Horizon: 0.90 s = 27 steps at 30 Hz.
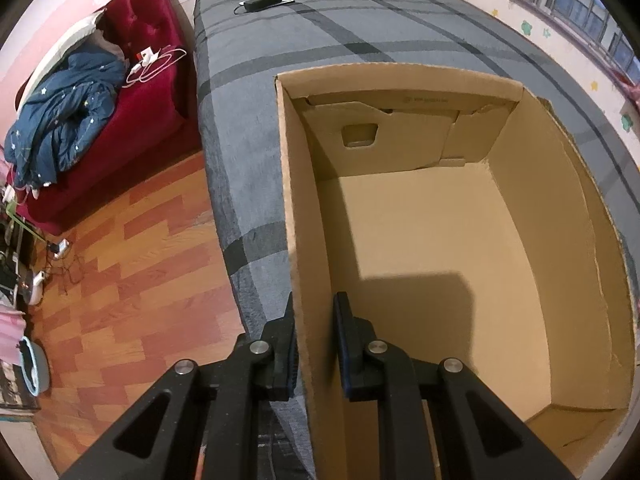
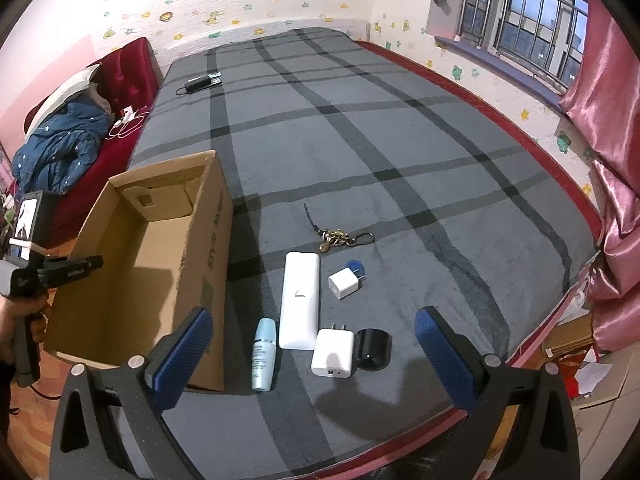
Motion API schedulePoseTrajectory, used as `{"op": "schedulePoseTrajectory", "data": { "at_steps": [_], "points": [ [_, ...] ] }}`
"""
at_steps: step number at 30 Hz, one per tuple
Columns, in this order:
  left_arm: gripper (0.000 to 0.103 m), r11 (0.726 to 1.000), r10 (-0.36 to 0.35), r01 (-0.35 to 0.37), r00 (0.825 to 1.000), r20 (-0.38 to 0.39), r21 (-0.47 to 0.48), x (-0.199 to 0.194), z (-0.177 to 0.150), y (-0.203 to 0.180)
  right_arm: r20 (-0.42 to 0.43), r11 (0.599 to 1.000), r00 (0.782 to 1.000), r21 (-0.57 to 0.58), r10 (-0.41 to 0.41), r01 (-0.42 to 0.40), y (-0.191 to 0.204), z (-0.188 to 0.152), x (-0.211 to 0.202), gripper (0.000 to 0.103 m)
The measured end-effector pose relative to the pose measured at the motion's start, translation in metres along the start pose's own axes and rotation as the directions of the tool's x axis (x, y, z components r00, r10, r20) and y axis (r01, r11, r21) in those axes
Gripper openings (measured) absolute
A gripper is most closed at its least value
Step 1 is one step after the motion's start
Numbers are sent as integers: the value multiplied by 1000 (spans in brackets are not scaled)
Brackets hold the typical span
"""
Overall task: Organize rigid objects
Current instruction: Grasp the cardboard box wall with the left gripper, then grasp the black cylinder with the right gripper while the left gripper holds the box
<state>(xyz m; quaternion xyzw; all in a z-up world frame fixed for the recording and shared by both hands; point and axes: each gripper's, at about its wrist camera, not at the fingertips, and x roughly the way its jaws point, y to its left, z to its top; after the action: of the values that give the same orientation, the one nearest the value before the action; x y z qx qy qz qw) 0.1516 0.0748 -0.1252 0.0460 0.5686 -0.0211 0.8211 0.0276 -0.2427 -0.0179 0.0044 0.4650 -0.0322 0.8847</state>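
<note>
An open, empty cardboard box (image 1: 580,240) stands on the grey checked bed (image 1: 240,120). My left gripper (image 1: 315,300) is shut on the box's left wall, one finger inside and one outside. In the right wrist view the box (image 2: 208,240) is at the left, with a hand (image 2: 24,312) holding the left gripper (image 2: 94,262) at its rim. My right gripper (image 2: 312,312) is open above several items: a long white device (image 2: 300,300), a pale blue tube (image 2: 264,354), a white charger (image 2: 334,354), a black round cap (image 2: 373,349), a small white plug (image 2: 345,283) and a keychain (image 2: 340,237).
A black power adapter (image 2: 200,82) lies at the bed's far end. A red sofa (image 1: 152,92) with a blue jacket (image 1: 68,120) and white cables stands left of the bed, above a wooden floor (image 1: 140,280). Pink curtains (image 2: 608,160) and clutter lie to the right.
</note>
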Motion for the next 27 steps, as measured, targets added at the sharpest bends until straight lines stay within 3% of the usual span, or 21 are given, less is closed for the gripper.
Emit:
{"op": "schedulePoseTrajectory", "data": {
  "at_steps": [12,24,27],
  "points": [
    [17,1000,20,-20,1000,9,12,-1,-1,-3,-80,1000,997,-3,-15,14,-31,6,41,103],
    [17,999,30,-31,999,14,15,-1,-3,-5,-190,997,981,62,-38,51,-65,-21,109,102],
    [17,999,33,-34,999,14,17,-1,-2,-5,-219,996,975,71,-38,54,-70,-31,122,94]
  ]
}}
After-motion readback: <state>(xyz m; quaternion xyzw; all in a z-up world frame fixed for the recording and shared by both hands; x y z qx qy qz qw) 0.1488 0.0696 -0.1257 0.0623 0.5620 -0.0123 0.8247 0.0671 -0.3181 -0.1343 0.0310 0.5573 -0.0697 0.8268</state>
